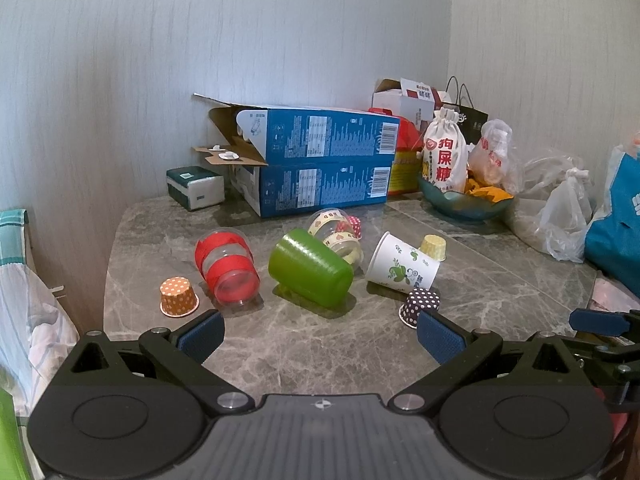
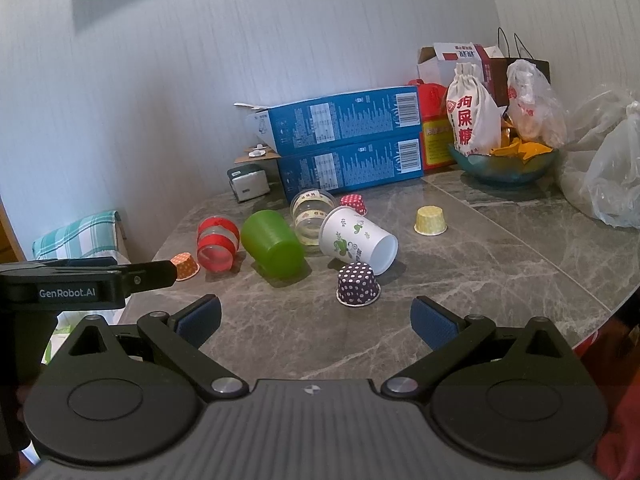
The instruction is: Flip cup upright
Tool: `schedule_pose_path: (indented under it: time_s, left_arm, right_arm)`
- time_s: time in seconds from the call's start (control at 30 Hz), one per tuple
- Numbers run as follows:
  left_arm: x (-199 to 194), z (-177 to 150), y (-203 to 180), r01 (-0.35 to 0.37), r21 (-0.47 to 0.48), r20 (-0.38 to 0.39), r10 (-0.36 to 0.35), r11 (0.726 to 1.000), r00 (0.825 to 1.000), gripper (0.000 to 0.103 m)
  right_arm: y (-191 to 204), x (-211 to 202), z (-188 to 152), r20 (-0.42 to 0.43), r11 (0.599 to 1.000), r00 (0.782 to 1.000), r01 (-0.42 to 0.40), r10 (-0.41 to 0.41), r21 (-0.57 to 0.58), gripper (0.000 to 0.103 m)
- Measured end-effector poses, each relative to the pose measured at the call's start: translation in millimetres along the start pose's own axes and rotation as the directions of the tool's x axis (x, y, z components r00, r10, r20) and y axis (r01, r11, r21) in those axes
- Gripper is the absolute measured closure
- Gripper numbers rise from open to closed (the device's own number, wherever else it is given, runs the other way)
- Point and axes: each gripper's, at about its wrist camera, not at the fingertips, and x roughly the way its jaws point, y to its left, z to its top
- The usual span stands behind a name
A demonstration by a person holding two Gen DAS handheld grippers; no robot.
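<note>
**A:** Both tools hang back off the near edge of the marble worktop (image 1: pixel 304 344), nothing touched yet. The left gripper (image 1: pixel 320 336) has its jaws spread wide and empty; the right gripper (image 2: pixel 316 322) matches it, wide apart, holding nothing.

**B:** Plenty of candidates out there. Which cup?

**A:** Hard to call. The green plastic cup (image 1: pixel 310 266) lies on its side dead centre, straight ahead of the left jaws. Left of it, a clear cup with red tape (image 1: pixel 226 266) is tipped over too, mouth toward us. To the right, the white paper cup with leaf print (image 2: pixel 358 238) lies with its open mouth pointing right.

**B:** And the little ones?

**A:** Small baking cups, mouth down: orange dotted (image 1: pixel 179 297), purple dotted (image 2: pixel 358 283) just beside the paper cup's rim, yellow (image 2: pixel 430 220) standing apart.

**B:** Why so wide open?

**A:** My read: those cup bodies are broad, so the spread gives room to straddle one.
</note>
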Motion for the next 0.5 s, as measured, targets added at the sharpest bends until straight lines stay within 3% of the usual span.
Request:
schedule_pose_path:
  time_s: [0.5]
  left_arm:
    - [6.6, 2.7, -4.1, -0.008, -0.001, -0.013, 0.008, 1.000, 1.000, 0.000]
  right_arm:
    - [-4.3, 3.2, -2.1, -0.004, 1.000, 1.000, -0.011, 0.011, 0.014, 0.001]
